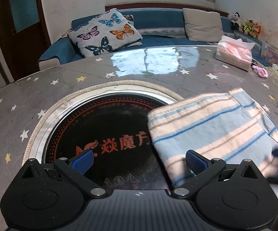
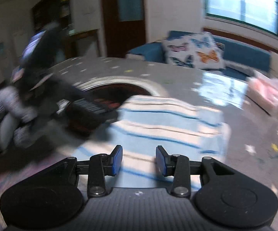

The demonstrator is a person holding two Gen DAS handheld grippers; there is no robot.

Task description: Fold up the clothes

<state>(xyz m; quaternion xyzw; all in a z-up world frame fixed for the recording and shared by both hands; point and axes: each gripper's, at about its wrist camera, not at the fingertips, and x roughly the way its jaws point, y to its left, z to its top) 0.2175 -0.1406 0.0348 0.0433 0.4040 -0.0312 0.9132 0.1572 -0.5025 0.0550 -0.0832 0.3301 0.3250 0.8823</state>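
A folded cloth with pale blue, cream and blue stripes (image 1: 212,130) lies on the grey star-print table, its left edge over the rim of the round black cooktop (image 1: 104,134). My left gripper (image 1: 139,161) hangs wide open above the cooktop, just left of the cloth's near corner, with nothing between its blue pads. In the blurred right wrist view my right gripper (image 2: 139,159) hovers over the cloth (image 2: 164,127), jaws partly apart and empty. The left gripper (image 2: 92,105), held by a gloved hand (image 2: 10,119), shows at that view's left.
A pink tissue pack (image 1: 235,54) and a small pink item (image 1: 262,72) sit at the table's far right. Beyond the table stands a blue sofa (image 1: 158,27) with a butterfly cushion (image 1: 106,32) and a beige cushion (image 1: 203,24). The table cover (image 1: 42,88) is glossy.
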